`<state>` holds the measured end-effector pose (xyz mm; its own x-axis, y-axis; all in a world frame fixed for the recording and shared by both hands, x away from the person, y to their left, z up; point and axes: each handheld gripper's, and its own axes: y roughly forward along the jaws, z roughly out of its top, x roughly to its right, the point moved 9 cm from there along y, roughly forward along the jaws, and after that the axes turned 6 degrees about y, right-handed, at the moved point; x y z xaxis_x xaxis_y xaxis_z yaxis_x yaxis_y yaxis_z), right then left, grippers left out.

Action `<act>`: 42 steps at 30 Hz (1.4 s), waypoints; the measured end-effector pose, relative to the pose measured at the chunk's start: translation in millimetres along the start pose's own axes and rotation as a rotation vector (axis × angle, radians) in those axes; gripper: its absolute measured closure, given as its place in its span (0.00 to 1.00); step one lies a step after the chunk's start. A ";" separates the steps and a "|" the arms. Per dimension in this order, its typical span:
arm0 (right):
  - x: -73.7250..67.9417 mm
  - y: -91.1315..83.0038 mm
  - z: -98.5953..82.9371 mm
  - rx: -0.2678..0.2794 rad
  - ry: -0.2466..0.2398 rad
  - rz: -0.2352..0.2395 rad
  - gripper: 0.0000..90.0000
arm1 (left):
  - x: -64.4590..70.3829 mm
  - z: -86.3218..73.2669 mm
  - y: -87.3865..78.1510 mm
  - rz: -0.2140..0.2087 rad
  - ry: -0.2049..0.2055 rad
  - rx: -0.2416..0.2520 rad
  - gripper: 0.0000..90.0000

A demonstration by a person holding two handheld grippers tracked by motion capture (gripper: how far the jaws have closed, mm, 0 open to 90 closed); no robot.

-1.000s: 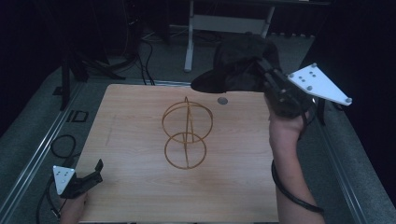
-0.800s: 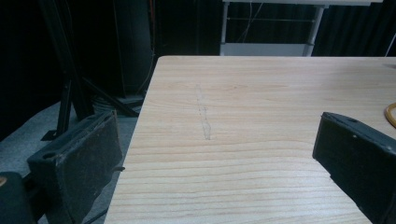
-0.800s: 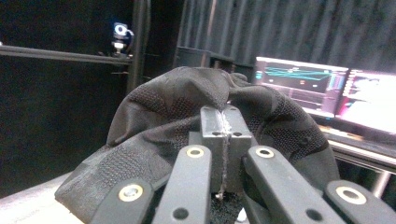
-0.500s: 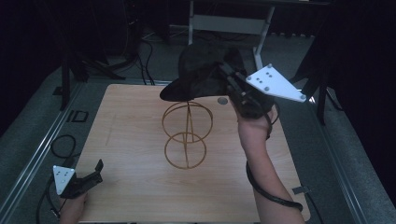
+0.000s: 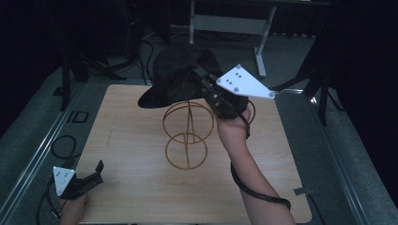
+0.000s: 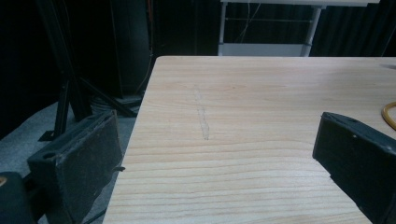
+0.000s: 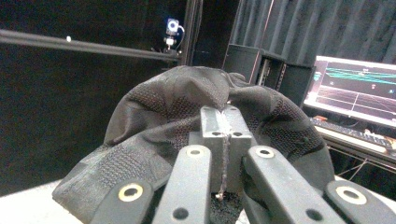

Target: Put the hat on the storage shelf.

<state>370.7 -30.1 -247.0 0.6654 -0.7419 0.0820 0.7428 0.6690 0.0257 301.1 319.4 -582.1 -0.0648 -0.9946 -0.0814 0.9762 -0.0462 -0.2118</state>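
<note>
Black mesh fabric, a brimmed hat, hangs in the air above the far half of the wooden table, held directly over the top ring of a gold wire hat stand. In the high view the hat's brim dips at the left and its underside sits just above the stand's upper loop; whether fabric and wire touch cannot be told from here. The stand is a bare frame of two rings on an upright loop, with nothing resting in or on it.

The right gripper has its jaws pressed together on a fold of the hat's crown. In the right gripper view the two grey pads meet with only a thin seam between them, and the knitted cloth bulges up around and behind them. The right forearm reaches across the table from the near edge, a cable looped around it.

The left gripper rests at the near left corner of the table, well apart from the stand. Its jaws stand spread wide, with bare wood grain between them and nothing in their grasp.
</note>
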 end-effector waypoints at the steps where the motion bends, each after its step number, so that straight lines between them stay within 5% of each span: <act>1: -0.6 1.4 -2.0 -0.005 -0.005 -0.002 1.00 | 0.1 0.1 0.0 -0.001 -0.001 0.001 0.02; 14: 3.0 12.3 -43.0 -0.062 0.026 0.008 1.00 | 0.0 0.0 0.1 -0.002 0.000 -0.001 0.02; 42: 3.4 -20.9 -146.5 -0.240 0.062 0.022 1.00 | -0.2 0.0 0.1 0.002 0.000 -0.001 0.02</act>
<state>368.3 -53.0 -393.3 0.6793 -0.7336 0.0186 0.7195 0.6608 -0.2136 301.2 319.6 -582.1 -0.0626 -0.9947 -0.0820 0.9762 -0.0439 -0.2122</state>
